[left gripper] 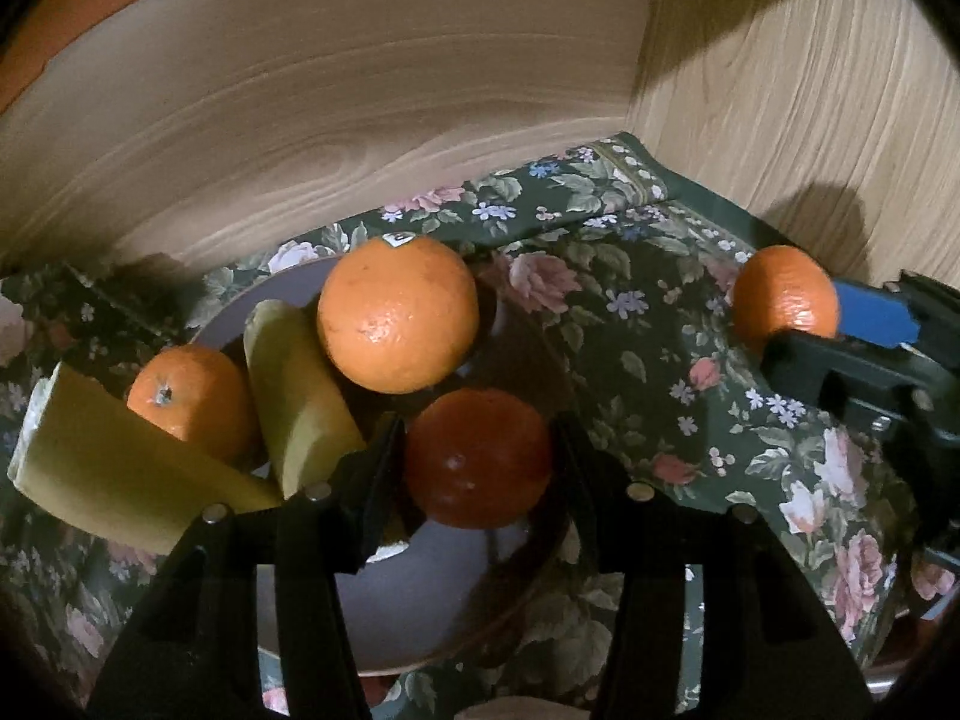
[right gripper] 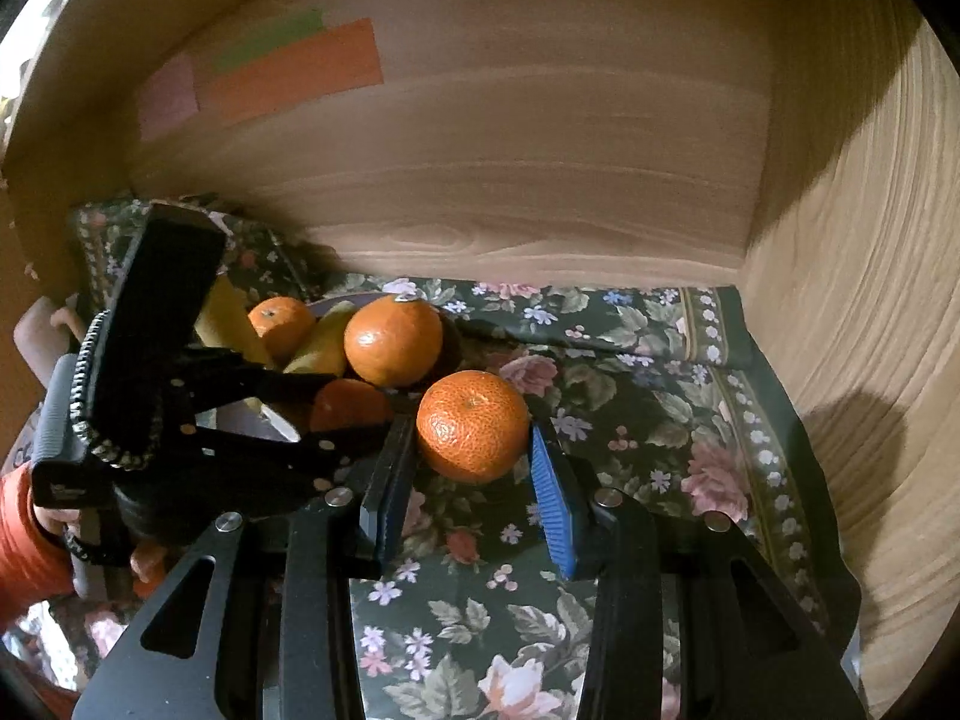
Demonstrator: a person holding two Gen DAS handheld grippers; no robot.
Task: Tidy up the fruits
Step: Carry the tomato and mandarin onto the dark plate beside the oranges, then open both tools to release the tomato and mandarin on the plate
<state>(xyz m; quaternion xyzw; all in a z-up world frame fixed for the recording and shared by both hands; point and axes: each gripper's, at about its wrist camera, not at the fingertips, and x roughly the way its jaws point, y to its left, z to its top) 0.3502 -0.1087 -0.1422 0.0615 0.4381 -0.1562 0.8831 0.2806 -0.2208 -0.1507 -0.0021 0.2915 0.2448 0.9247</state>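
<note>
Between the black fingers of the left claw [left gripper: 477, 456], a dark, shadowed orange [left gripper: 478, 457], low over the plate [left gripper: 420, 612]; jaws close on both flanks, though real contact cannot be told from these views. Just past it on the plate, a big bright orange [left gripper: 398, 313] with a small sticker on top, a yellow banana piece [left gripper: 297, 396] leaning against it, a smaller orange [left gripper: 192, 399] farther left, and another pale yellow piece [left gripper: 114, 468] hanging over the rim. Seen only from the left wrist: the plate's bare pale floor near the camera. Between the blue-padded fingers of the right claw [right gripper: 474, 456], a pebbly-skinned mandarin [right gripper: 473, 425] with green stem scar up, resting on the floral cloth [right gripper: 630, 420] just beside the plate; left pad touching or nearly so, right pad a sliver off, so jaws apart. Seen only from the right wrist: the left claw's body and handle [right gripper: 156, 324], gripped by a hand in an orange sleeve [right gripper: 27, 540], plus coloured paper notes [right gripper: 288, 72] on the wooden back wall [right gripper: 540, 180]. Cloth-covered table boxed in by wooden walls behind and on the right [right gripper: 870, 300]; open cloth right of the mandarin, crowded fruit on the left.
</note>
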